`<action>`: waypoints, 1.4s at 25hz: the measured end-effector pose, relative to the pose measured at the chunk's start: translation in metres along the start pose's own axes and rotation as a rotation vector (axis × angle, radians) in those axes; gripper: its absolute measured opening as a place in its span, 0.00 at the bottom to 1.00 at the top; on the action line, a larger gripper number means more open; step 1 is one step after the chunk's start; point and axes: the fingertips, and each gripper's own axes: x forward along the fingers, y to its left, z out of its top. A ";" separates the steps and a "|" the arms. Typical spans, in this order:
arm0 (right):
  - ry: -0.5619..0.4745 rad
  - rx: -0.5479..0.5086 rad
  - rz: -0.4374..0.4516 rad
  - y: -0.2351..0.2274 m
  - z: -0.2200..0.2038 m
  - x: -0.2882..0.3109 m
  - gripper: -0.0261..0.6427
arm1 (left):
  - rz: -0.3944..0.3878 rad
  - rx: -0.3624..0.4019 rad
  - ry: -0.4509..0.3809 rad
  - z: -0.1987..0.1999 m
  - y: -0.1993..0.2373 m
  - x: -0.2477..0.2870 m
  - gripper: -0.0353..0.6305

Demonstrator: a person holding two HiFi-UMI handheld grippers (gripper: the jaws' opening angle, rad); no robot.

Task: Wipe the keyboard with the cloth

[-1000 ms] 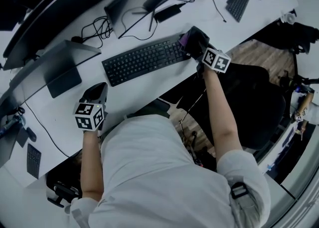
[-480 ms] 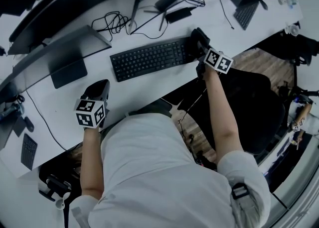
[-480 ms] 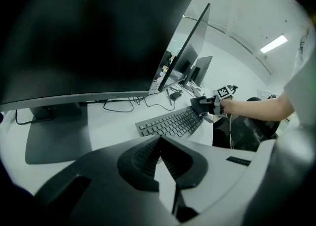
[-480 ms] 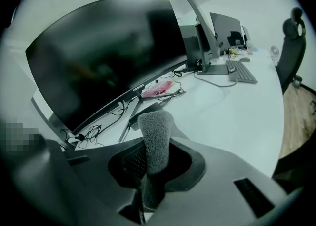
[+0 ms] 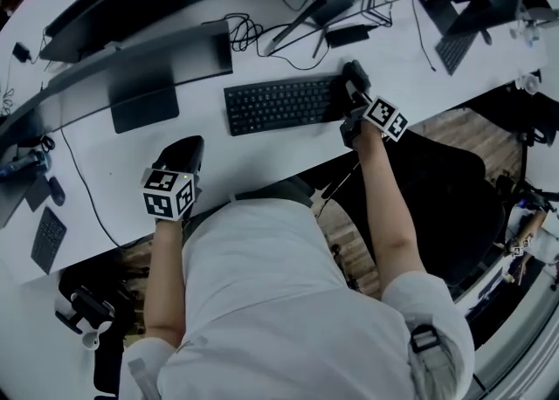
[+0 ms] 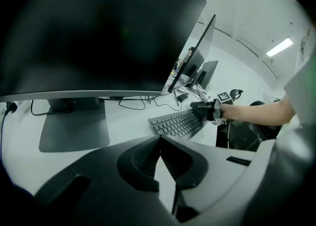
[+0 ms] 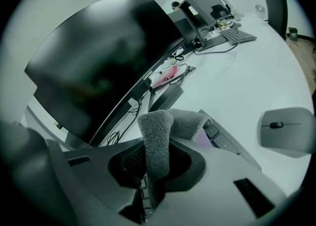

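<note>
**Right gripper holds the cloth at the keyboard's right end**

In the right gripper view we see the right gripper (image 7: pixel 156 173) with its jaws closed on the cloth (image 7: pixel 156 133). It is a grey, fuzzy cloth. One fold stands up between the jaws and another part bends over to the right, onto the keys. In the head view this gripper sits at the right end of the keyboard (image 5: pixel 279 103), and its tip is over the last keys. We cannot tell from there whether the cloth presses on the keys or only lies on them. A grey mouse (image 7: pixel 287 131) lies on the desk (image 5: pixel 262 152), to the right of the keyboard and apart from it.

The left gripper (image 6: pixel 159 140) has its jaws together at the tips, with nothing between them. In the head view it is near the front edge of the desk, well to the left of the keyboard and not touching it. In front of it stands a dark monitor (image 6: pixel 98 32) on a flat stand base (image 6: pixel 74 130). The keyboard lies parallel to the front edge of the desk. Behind it, loose black cables (image 5: pixel 246 36) run under a second monitor.
</note>
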 end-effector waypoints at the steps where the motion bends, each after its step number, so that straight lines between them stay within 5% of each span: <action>1: 0.005 0.001 0.006 0.004 -0.004 0.003 0.13 | 0.004 -0.002 -0.002 -0.001 0.002 -0.003 0.06; 35: 0.148 -0.011 0.155 0.157 -0.143 0.062 0.12 | 0.075 -0.098 -0.067 -0.053 0.070 -0.086 0.06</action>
